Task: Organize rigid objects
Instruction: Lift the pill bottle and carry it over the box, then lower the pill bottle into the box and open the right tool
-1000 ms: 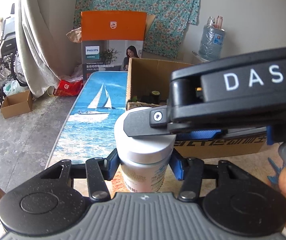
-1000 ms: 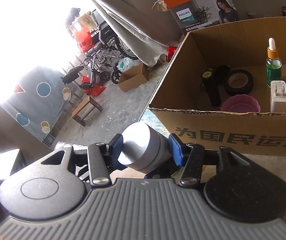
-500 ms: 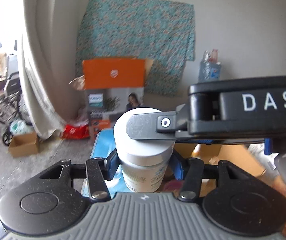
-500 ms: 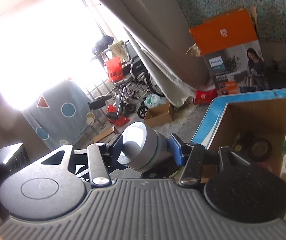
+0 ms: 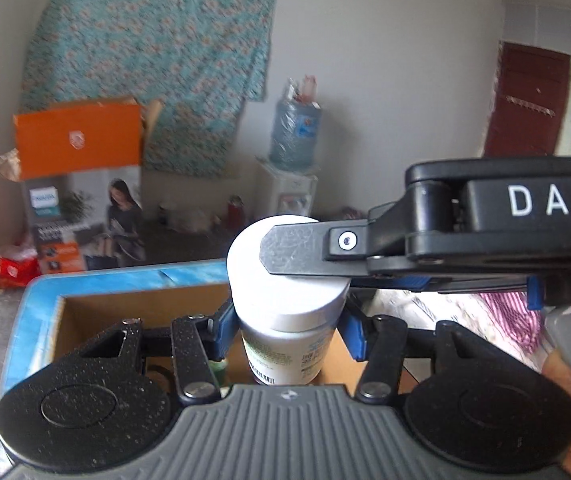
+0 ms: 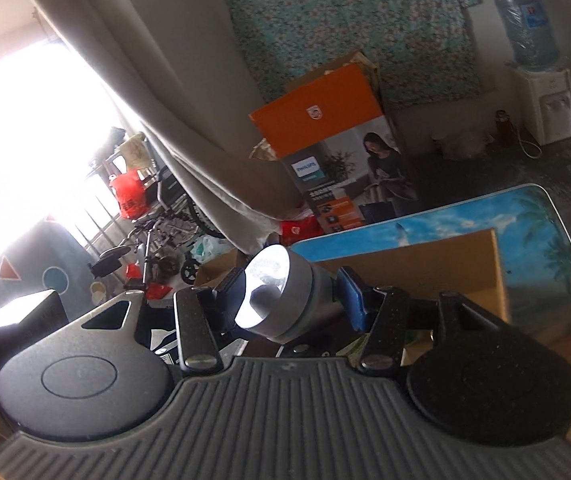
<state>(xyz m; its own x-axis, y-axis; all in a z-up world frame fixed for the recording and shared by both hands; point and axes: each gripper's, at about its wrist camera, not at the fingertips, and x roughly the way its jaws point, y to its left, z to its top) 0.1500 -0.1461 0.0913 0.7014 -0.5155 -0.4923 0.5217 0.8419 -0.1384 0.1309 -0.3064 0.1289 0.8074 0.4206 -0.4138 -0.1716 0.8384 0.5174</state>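
Note:
A white bottle (image 5: 287, 350) with a white screw cap (image 5: 291, 300) stands upright in the air between the blue pads of my left gripper (image 5: 288, 330), which is shut on its body. From the right, a finger (image 5: 297, 249) of my right gripper lies across the cap. In the right wrist view that cap (image 6: 279, 298) sits clamped between the pads of my right gripper (image 6: 291, 300), shut on it. Below the bottle lies the open cardboard box (image 5: 125, 306), also visible as the cardboard box (image 6: 425, 266) on the sea-print table.
The table's blue edge (image 5: 31, 316) frames the box. On the floor behind stand an orange and grey carton (image 5: 81, 188), a water dispenser (image 5: 293, 168), a curtain (image 6: 173, 128) and a wheelchair (image 6: 165, 216). A person's hand (image 5: 565, 368) holds the right gripper.
Both grippers rose together with the bottle and moved forward, so the box now lies beneath it instead of in front. Neither grip has changed.

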